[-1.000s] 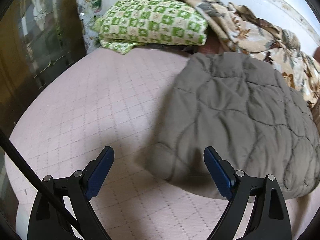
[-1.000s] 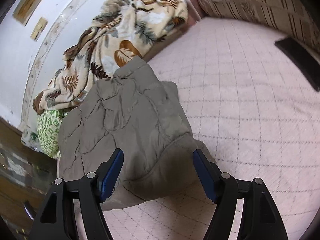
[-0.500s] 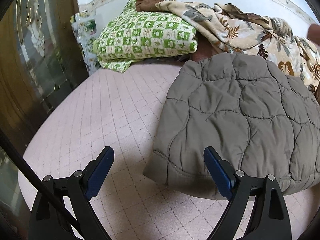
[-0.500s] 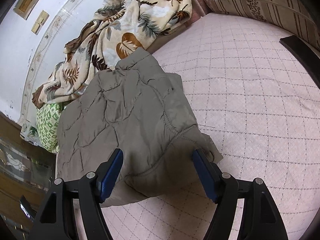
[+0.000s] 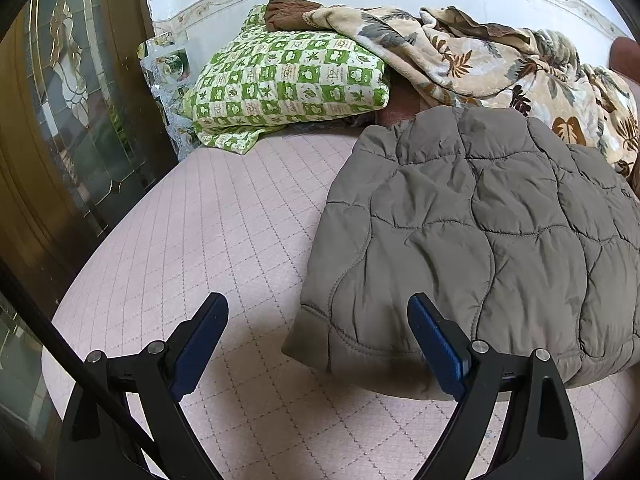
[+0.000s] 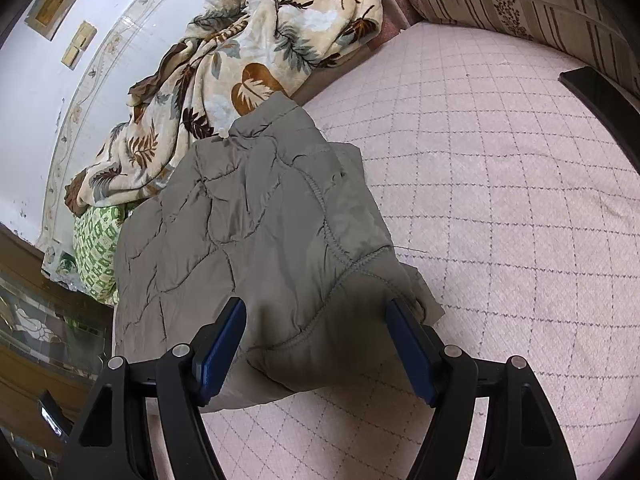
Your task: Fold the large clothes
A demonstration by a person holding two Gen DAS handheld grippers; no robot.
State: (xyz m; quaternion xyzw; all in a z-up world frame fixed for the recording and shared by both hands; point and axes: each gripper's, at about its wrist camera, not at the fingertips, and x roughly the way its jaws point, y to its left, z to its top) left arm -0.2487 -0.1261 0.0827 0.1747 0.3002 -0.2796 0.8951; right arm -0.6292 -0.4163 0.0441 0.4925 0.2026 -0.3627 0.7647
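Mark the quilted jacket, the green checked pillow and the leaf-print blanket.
Quilted jacket (image 5: pixel 480 240): left wrist view, middle of its grey padded top face.
Green checked pillow (image 5: pixel 288 80): left wrist view, centre of its top face.
Leaf-print blanket (image 6: pixel 248 60): right wrist view, middle of the crumpled heap.

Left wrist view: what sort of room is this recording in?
Most likely a bedroom: a pink quilted mattress, a green checked pillow and a leaf-print blanket bunched against the wall, with a grey quilted jacket lying on the mattress.

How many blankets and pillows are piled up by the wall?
2: a green checked pillow at the wall end of the bed, and a leafy blanket draped over it, behind the grey jacket. More may be hidden underneath.
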